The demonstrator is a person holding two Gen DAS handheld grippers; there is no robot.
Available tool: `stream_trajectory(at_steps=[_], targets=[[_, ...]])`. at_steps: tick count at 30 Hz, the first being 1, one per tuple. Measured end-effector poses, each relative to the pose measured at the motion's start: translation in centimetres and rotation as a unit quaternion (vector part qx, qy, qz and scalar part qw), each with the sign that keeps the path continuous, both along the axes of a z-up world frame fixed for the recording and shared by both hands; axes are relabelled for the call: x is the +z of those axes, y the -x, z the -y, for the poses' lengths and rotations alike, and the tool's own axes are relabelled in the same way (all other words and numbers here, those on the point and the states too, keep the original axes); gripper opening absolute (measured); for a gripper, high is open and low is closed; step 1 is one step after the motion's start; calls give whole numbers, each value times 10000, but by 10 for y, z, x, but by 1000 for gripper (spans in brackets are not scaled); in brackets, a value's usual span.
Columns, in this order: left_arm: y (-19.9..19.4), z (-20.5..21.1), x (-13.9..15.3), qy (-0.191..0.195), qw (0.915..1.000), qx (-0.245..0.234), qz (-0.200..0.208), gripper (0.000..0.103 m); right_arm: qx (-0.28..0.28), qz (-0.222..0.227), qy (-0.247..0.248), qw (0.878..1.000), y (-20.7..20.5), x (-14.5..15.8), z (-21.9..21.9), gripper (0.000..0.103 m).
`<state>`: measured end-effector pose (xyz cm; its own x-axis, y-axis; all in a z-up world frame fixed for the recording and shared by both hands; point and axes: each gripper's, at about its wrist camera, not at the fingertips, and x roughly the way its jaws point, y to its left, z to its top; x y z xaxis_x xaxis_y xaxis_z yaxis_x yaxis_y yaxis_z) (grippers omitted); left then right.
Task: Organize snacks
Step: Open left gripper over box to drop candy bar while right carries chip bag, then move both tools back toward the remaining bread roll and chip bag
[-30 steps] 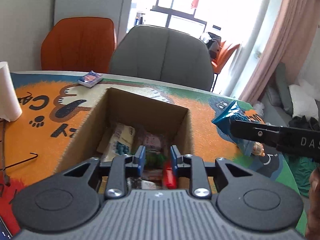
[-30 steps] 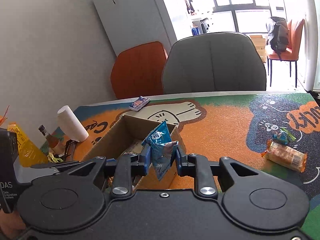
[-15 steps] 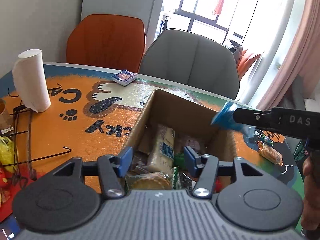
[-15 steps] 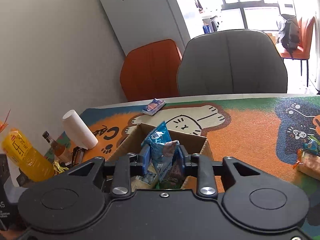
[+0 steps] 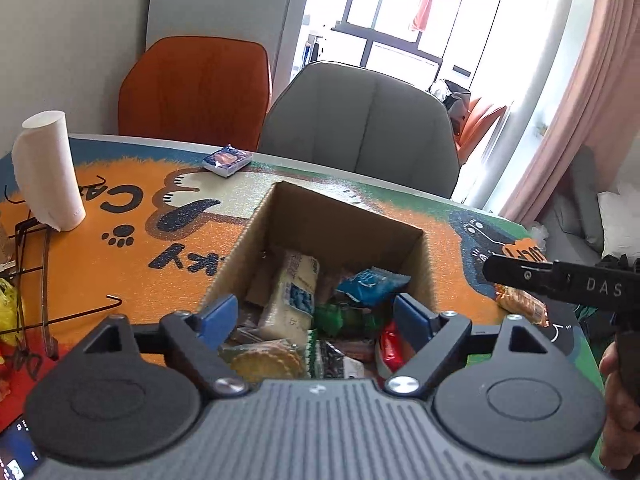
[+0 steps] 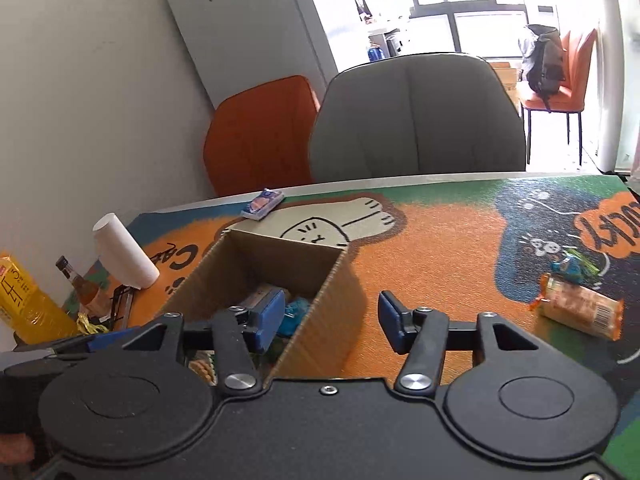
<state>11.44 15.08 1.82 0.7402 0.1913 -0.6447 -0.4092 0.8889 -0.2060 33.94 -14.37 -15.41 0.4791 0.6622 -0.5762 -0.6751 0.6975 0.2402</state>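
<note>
Right gripper [image 6: 328,324] opening, nothing between its jaws; left gripper [image 5: 314,316] opening empty over the box [image 5: 344,216]; next biscuit pack [image 6: 580,312] lies at three o'clock, long axis crosswise, nearer the right hand

Left wrist: close above the cardboard box [image 5: 340,216], facing the chairs.
Right wrist: beside the box's right wall, same direction.
Shared: box, surface [image 6: 440,240].
</note>
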Motion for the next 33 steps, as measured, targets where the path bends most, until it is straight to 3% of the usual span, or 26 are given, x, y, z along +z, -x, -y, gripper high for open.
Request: stream_trajectory(at_steps=[15,21,33], targets=[[-22,71,15,-223,9986,-485,13,98,-512,35,-141,9986,-13,6,90,97],[-31,98,16,-230,9972,-712,63,98,-611,73,-244,9978,-20,10,120,102],[-53,136,4,-44,9951,-986,58,98,-850,4,-305,9959,-36,-1,164,103]])
